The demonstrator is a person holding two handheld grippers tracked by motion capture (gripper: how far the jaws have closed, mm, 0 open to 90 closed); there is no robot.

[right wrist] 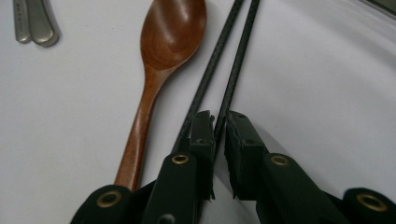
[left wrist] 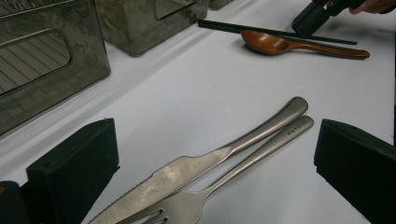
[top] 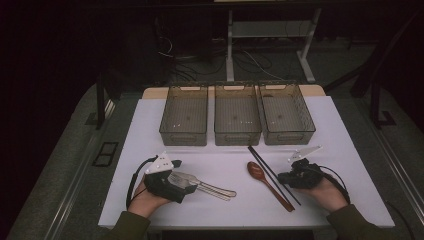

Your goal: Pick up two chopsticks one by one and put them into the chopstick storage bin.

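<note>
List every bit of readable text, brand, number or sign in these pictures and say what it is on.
Stamped marking on the fork handle, near its end, in the left gripper view: too small and blurred to read.
Knife, wooden spoon, chopsticks, three bins: no text visible.
Nothing else carries lettering, so no text here can be quoted.

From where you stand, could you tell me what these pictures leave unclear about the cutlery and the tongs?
- Knife tip and fork tines: cut off by the left gripper view's bottom edge.
- Whether the right tongs grip the chopsticks: the right gripper view shows its jaws nearly closed, but one stick's end is hidden behind them.
- Stamped lettering on the fork handle: too small to read.
</note>
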